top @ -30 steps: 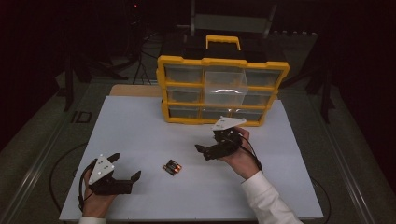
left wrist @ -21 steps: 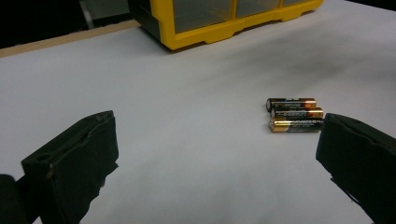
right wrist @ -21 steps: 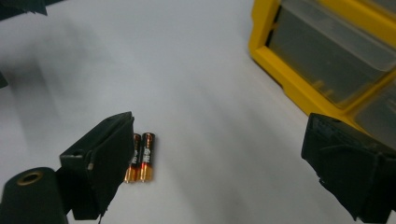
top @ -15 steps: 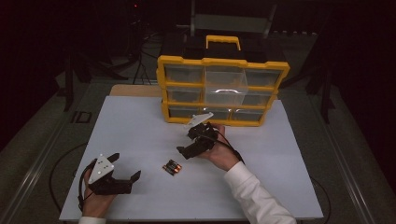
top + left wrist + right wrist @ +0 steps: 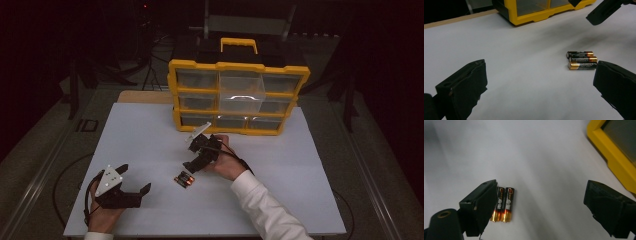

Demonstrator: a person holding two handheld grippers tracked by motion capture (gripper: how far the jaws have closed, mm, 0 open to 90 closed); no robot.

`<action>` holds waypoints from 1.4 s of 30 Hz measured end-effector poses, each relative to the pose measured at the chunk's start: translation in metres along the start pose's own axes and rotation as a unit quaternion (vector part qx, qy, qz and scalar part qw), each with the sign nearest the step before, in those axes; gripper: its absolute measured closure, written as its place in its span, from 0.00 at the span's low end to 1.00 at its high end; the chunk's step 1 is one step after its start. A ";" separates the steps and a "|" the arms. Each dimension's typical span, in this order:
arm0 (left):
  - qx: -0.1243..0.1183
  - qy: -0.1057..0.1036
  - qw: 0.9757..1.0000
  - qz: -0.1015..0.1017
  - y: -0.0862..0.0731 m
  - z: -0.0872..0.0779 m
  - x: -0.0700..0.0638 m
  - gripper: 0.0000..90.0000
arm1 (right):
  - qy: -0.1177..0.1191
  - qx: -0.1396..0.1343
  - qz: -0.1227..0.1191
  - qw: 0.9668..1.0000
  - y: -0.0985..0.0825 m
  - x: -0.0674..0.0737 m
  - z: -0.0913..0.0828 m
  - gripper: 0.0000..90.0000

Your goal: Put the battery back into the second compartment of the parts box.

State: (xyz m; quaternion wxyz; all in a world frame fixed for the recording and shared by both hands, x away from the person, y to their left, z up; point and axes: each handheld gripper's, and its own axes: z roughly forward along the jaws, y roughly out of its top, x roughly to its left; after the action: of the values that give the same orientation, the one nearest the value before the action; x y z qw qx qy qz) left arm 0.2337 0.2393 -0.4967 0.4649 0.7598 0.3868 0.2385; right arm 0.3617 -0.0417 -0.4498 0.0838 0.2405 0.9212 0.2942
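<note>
Here the right gripper (image 5: 196, 161), jaws wide, hovers just above three batteries (image 5: 184, 179) lying side by side mid-table (image 5: 150, 130). The left gripper (image 5: 134, 181), likewise wide and empty, rests near the table's front-left corner.

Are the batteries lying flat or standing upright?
Lying flat: the batteries rest side by side on their long sides on the white table, three touching in a row.
</note>
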 end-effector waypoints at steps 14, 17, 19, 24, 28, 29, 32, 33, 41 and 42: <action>0.003 -0.003 1.000 0.001 0.000 0.002 0.000 0.00 | 0.019 0.060 -0.034 0.997 0.002 0.006 0.024 0.17; 0.004 -0.004 1.000 0.001 0.000 0.002 0.000 0.00 | 0.020 0.071 -0.038 0.997 0.002 0.007 0.026 0.20; 0.005 -0.003 1.000 0.001 0.000 0.002 0.000 0.00 | 0.028 0.081 -0.049 0.995 0.001 0.010 0.029 0.29; 0.005 -0.003 1.000 0.001 0.000 0.002 0.000 0.00 | 0.041 0.092 -0.058 0.993 0.000 0.013 0.030 0.46; 0.005 -0.003 1.000 0.001 0.000 0.002 0.000 0.00 | 0.056 0.096 -0.062 0.992 -0.002 0.017 0.034 0.59; 0.005 -0.003 1.000 0.001 0.000 0.002 0.000 0.00 | 0.056 0.096 -0.062 0.992 -0.002 0.017 0.034 0.59; 0.005 -0.003 1.000 0.001 0.000 0.002 0.000 0.00 | 0.064 0.104 -0.066 0.990 -0.003 0.021 0.038 0.69; 0.005 -0.003 1.000 0.001 0.000 0.002 0.000 0.00 | 0.065 0.112 -0.065 0.990 -0.004 0.022 0.039 0.71; 0.006 -0.003 1.000 0.002 0.000 0.002 -0.001 0.00 | 0.057 0.137 -0.058 0.987 -0.008 0.019 0.050 0.85; 0.006 -0.002 1.000 0.002 0.000 0.002 -0.001 0.00 | 0.057 0.137 -0.058 0.987 -0.008 0.019 0.050 0.85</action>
State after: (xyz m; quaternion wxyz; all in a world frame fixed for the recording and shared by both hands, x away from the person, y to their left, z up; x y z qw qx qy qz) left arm 0.2344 0.2377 -0.4980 0.4608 0.7639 0.3857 0.2353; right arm 0.3563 -0.0133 -0.4954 0.0141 0.1787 0.9684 0.1737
